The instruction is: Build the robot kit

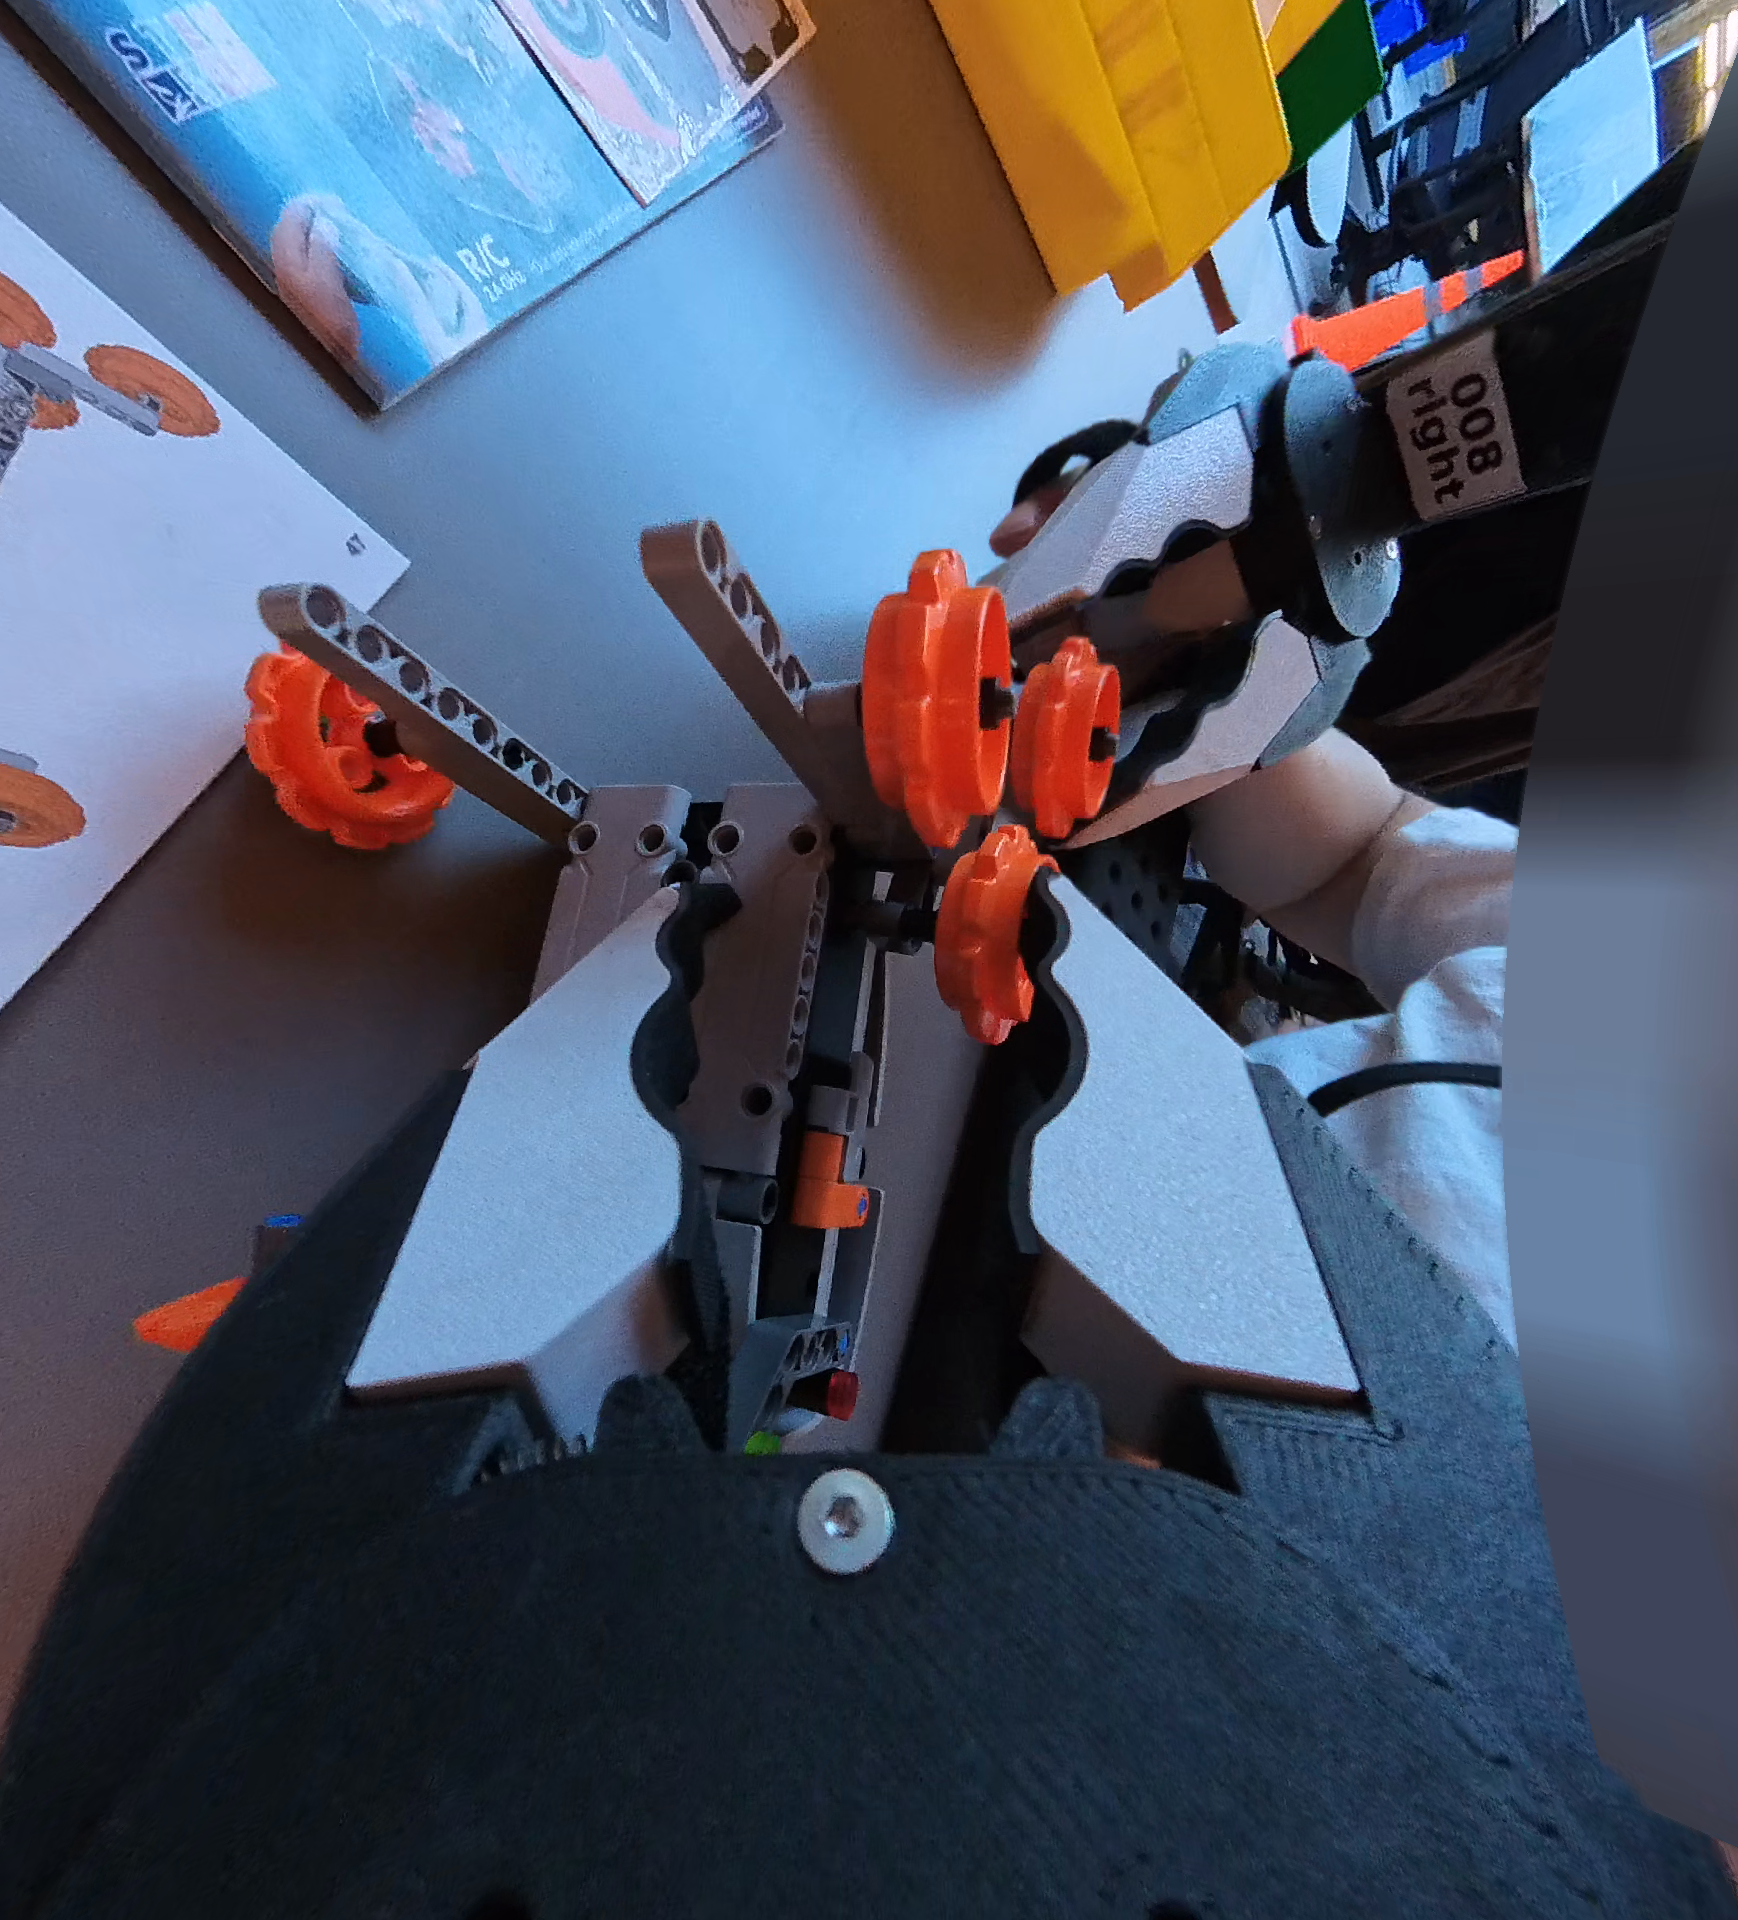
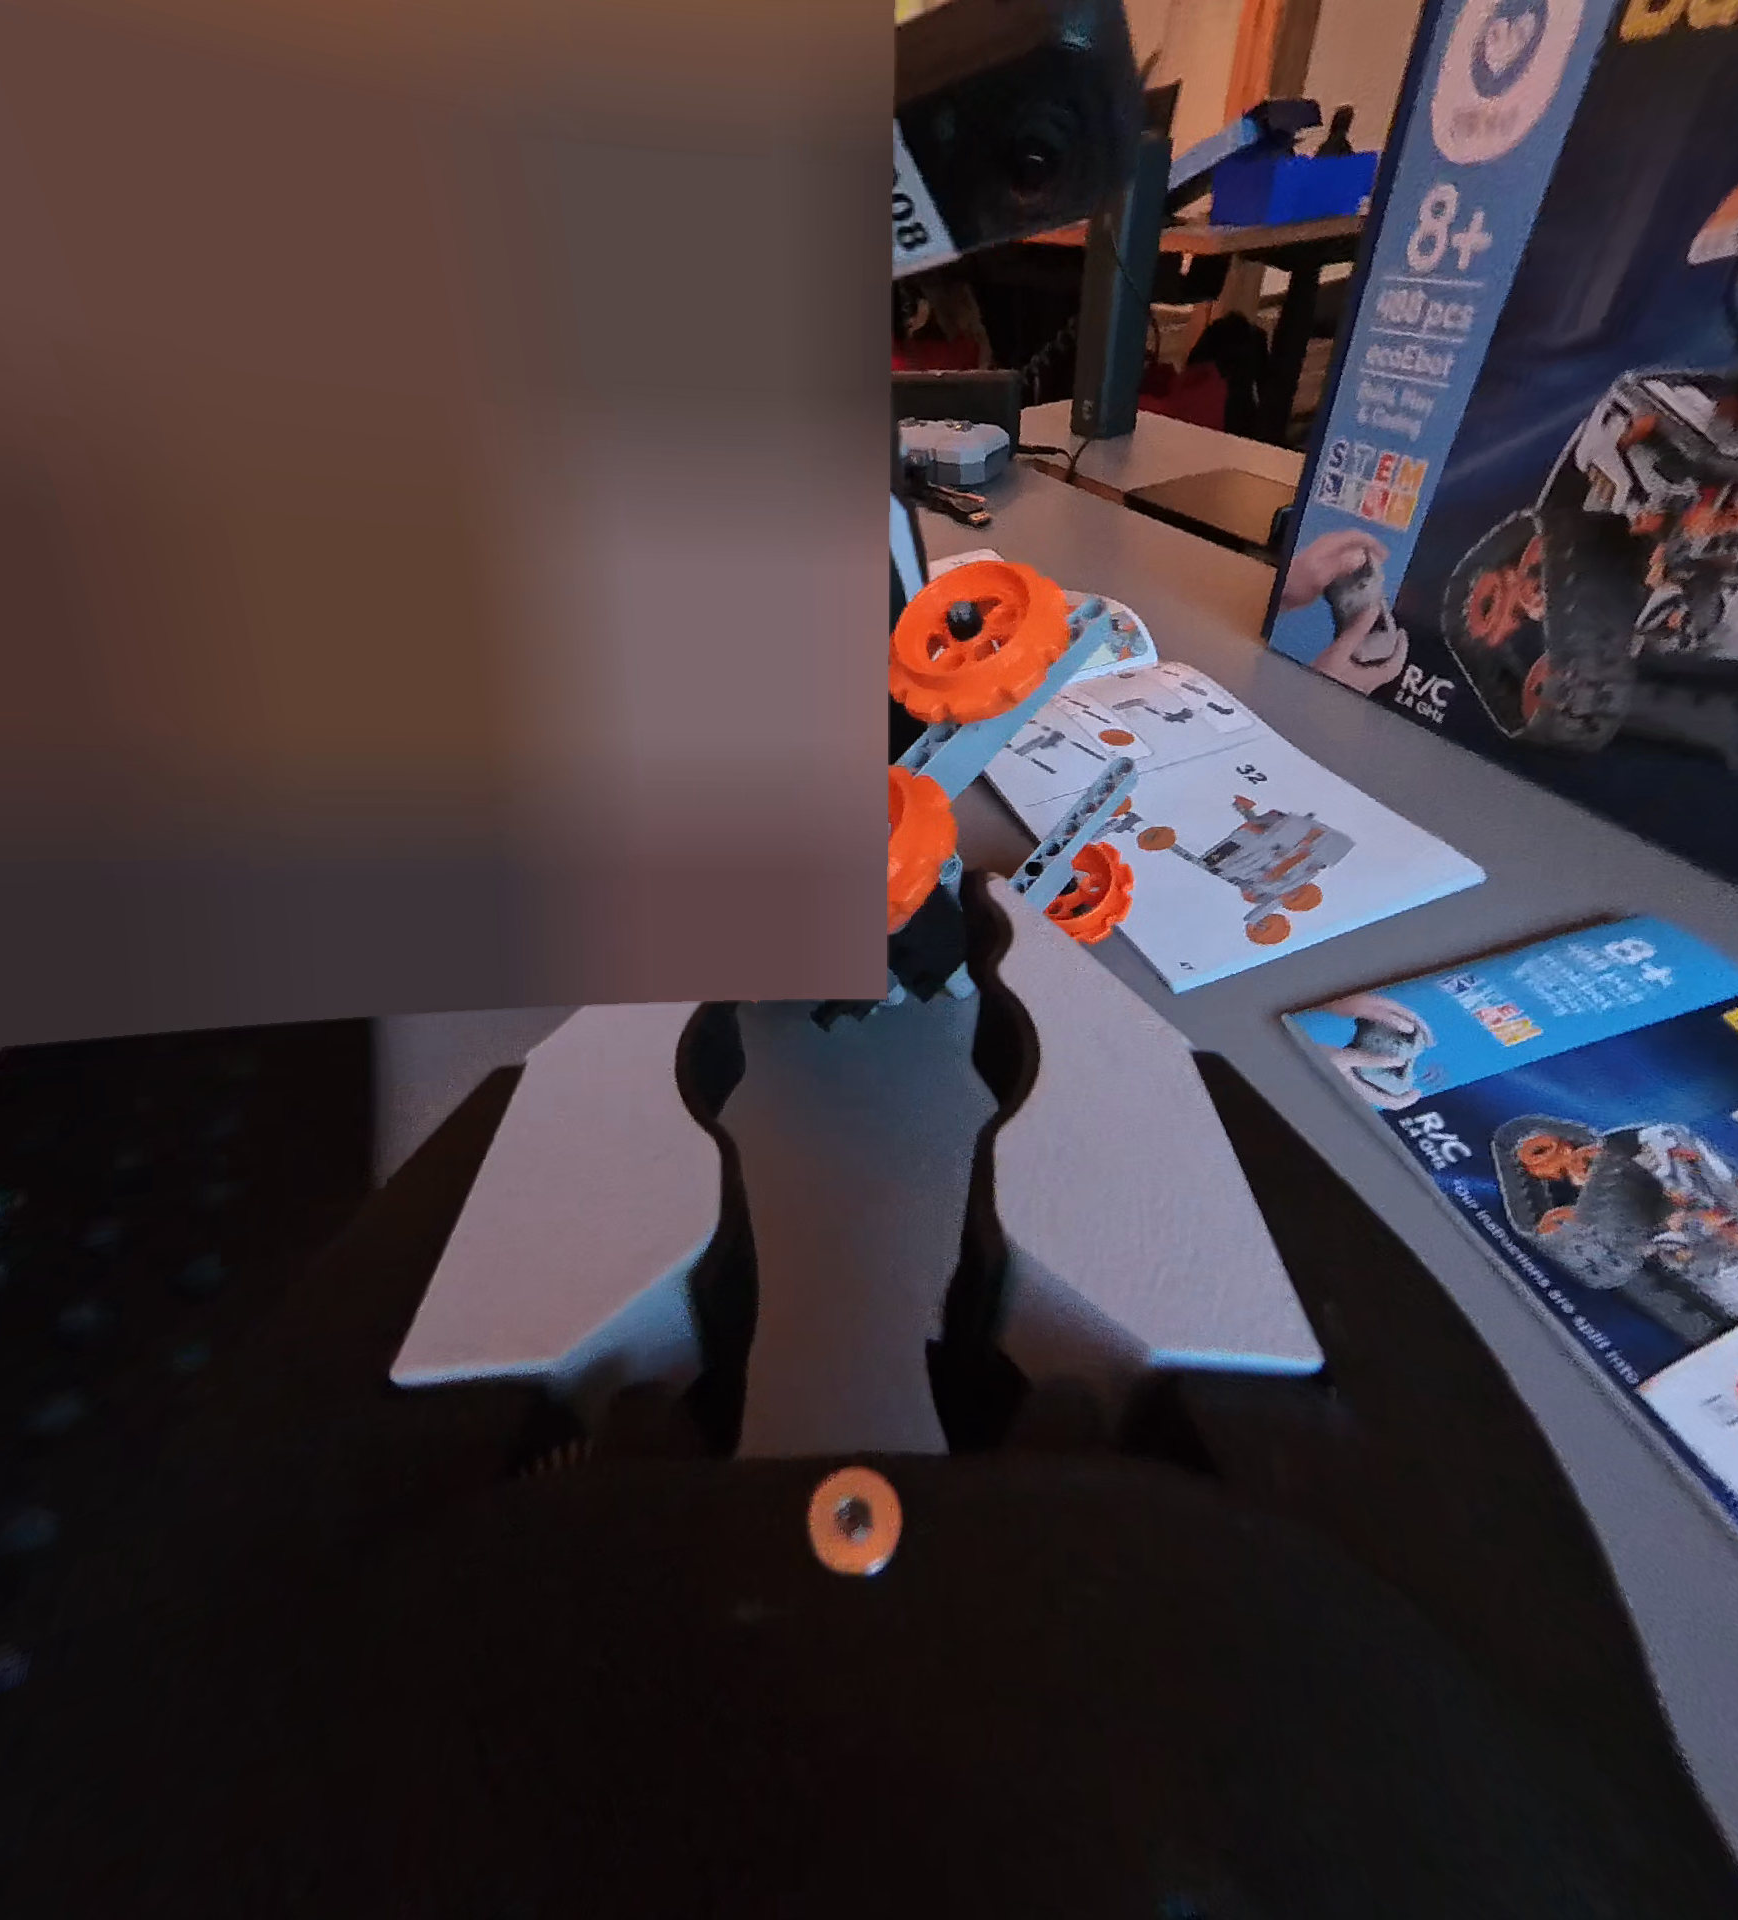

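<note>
Clamping the grey-and-black building-brick model (image 1: 792, 1039) between its 2 fingers, your left claw (image 1: 860, 935) held the body lengthwise in the jaws, presumably so the beams and wheels stood free at the far end for work.

- Item 1, model: grey body with an orange block at its middle, lifted over the bench (image 1: 792, 343). 2 grey perforated beams (image 1: 429, 696) splayed outward from it. 1 orange wheel (image 1: 345, 753) sat on the left beam; 1 orange wheel (image 1: 984, 935) lay touching your left claw's right-hand finger.
- Item 2, right claw (image 1: 1104, 717): reached in from the right, its fingers standing either side of a pair of orange wheels (image 1: 938, 691) on 1 axle. I cannot tell whether it pinched them; in the right wrist view its own fingers (image 2: 584, 1195) showed a gap with only bench between them.
- Item 3, surroundings: an open instruction booklet (image 2: 1249, 842) just beside the model, a blue printed leaflet (image 2: 1592, 1174) nearer you, the kit box (image 2: 1592, 395) standing upright behind, and a yellow bin (image 1: 1125, 135) at the far edge.
- Item 4, obstructions: the splayed beams and crowded wheels left little room around the axle, and your left claw's right finger pressed close to the lowest wheel.
</note>
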`<state>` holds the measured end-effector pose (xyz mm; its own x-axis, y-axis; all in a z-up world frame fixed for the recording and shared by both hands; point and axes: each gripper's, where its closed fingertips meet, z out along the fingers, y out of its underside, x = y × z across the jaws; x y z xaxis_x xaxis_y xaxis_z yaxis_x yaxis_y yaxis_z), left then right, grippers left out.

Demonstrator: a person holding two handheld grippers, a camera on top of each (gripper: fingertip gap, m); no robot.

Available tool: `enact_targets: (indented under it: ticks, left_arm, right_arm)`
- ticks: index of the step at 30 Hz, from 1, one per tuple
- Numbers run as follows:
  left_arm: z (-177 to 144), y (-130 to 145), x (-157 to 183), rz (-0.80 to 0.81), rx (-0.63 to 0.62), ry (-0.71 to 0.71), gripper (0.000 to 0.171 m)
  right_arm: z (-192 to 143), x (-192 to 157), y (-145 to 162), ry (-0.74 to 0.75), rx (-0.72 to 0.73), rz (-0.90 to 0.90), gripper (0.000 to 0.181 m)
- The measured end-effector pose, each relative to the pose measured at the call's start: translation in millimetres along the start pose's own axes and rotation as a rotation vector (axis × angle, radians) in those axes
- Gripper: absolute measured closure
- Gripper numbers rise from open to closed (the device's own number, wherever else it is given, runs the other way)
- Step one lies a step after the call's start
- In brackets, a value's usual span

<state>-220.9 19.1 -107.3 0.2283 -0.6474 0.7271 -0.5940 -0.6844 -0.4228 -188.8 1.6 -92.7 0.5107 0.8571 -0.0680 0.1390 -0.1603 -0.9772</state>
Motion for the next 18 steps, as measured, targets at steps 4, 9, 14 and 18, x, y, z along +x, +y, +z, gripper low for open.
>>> enact_targets:
  ticks: [4,9,14,18]
  left_arm:
    - [0.8,-1.0,-0.3,0.009,-0.032,0.015,0.110]
    - [0.3,-1.8,-0.7,0.013,-0.042,0.032,0.110]
    - [0.5,-1.6,-0.6,0.019,-0.045,0.033,0.109]
    - [2.0,-1.9,-0.2,0.034,-0.050,0.026,0.109]
  right_arm:
    - [3.1,-6.8,5.6,-0.116,-0.012,0.046,0.139]
    - [-2.5,0.3,-10.5,-0.101,0.083,0.110,0.139]
    - [-5.8,0.5,-25.1,-0.142,0.159,0.086,0.137]
    - [4.1,-6.6,-12.1,-0.156,0.037,-0.136,0.132]
